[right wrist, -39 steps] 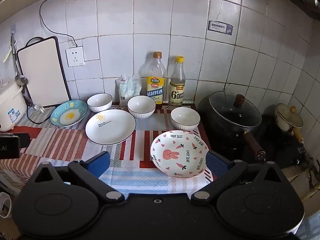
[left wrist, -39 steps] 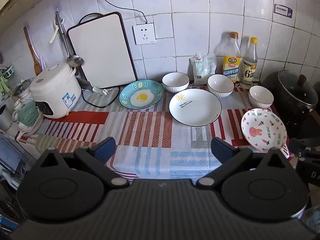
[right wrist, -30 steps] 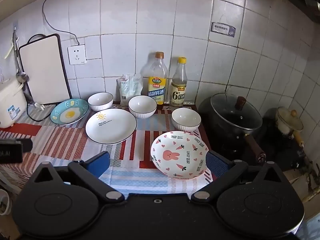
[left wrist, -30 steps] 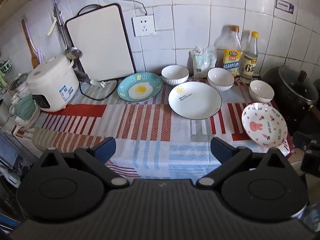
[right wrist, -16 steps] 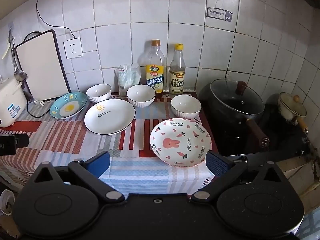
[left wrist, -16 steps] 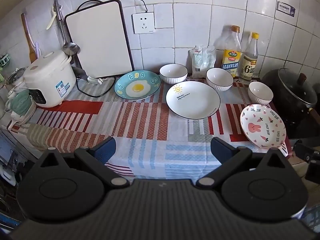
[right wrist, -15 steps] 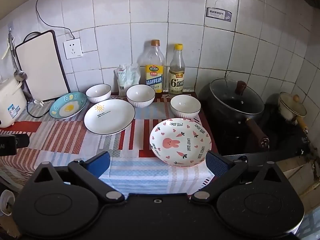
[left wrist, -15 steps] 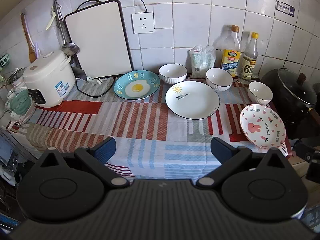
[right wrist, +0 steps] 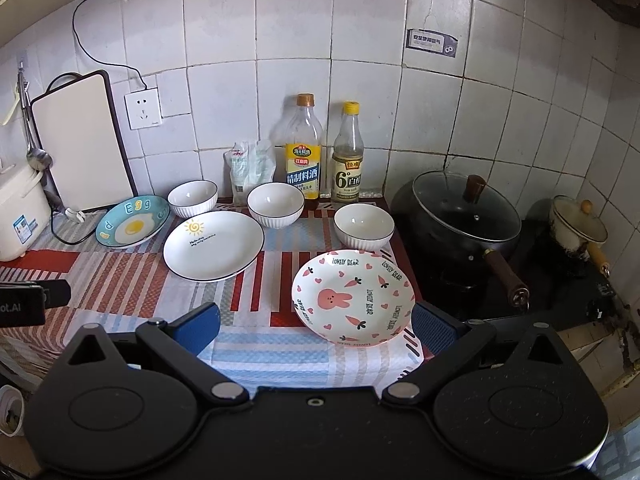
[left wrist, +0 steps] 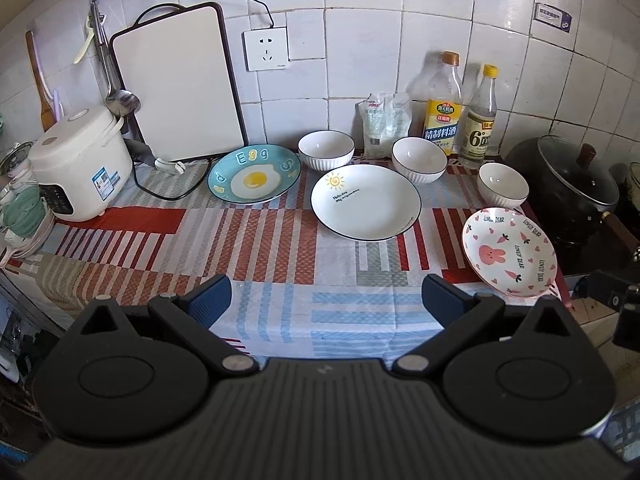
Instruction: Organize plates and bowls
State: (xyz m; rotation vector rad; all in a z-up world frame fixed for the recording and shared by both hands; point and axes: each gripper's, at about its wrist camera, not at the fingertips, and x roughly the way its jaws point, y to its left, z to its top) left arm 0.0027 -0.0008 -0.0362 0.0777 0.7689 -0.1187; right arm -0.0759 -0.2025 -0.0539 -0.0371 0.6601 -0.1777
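On the striped cloth lie a blue egg plate, a white sun plate and a pink rabbit plate. Three white bowls stand behind them: left, middle, right. My left gripper is open and empty, above the front of the counter. My right gripper is open and empty, with the rabbit plate just ahead between its fingers.
A rice cooker and cutting board stand at the left. Two bottles and a bag stand against the wall. A black lidded pot and a small pot sit on the stove at the right.
Both grippers have shifted slightly; the view now sits a little further back and higher. No dish has moved. Both grippers stay open.
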